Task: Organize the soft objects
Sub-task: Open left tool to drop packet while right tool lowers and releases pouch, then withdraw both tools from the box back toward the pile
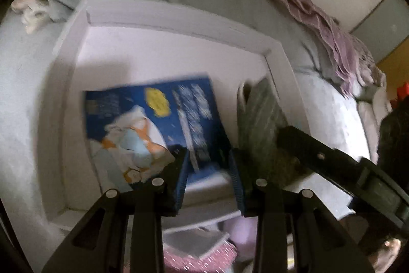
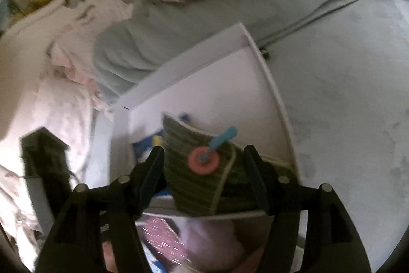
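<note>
- Fingers of my right gripper [image 2: 203,165] stand apart on either side of the green striped cloth item [image 2: 196,181]; the pads look clear of it, so it rests loose in the white box [image 2: 268,83], leaning at the right wall.
- Left gripper [image 1: 208,170] is partly open, the corner of the blue packet [image 1: 153,124] between its pads; whether they pinch it I cannot tell through the blur.
- To do this well, I'd lift the right gripper straight out, so the pink ring and blue tag [image 2: 204,160] don't snag.
- Then I'd lay the packet flat beside the cloth, not on it.
</note>
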Motion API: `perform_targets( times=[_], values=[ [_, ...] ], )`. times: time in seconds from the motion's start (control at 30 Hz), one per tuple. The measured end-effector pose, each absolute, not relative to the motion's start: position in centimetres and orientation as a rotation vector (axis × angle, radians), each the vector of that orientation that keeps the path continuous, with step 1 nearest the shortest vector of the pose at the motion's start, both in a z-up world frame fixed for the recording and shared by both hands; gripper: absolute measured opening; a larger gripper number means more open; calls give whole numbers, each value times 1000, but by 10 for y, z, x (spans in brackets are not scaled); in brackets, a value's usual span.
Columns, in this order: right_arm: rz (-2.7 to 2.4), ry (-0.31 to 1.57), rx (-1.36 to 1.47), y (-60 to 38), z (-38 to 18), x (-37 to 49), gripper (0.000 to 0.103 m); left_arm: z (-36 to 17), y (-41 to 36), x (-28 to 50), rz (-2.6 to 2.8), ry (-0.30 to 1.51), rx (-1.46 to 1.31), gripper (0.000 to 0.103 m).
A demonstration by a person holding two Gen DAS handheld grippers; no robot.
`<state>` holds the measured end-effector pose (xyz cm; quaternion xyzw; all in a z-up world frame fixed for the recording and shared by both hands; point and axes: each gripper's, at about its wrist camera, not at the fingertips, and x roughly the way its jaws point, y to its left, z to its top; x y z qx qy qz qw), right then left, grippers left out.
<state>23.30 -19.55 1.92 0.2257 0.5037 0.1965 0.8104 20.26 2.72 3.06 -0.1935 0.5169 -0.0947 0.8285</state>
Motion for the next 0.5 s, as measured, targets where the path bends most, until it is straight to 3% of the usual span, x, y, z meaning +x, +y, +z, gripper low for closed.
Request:
perform_targets(
  times=[0.33,0.5],
  values=[
    [372,1024,410,-205,39,222,63,39,37,192,-187,1102,-428,32],
    [428,947,399,-199,51,219,63,52,59,187,-149,1009,-507,32]
  ],
)
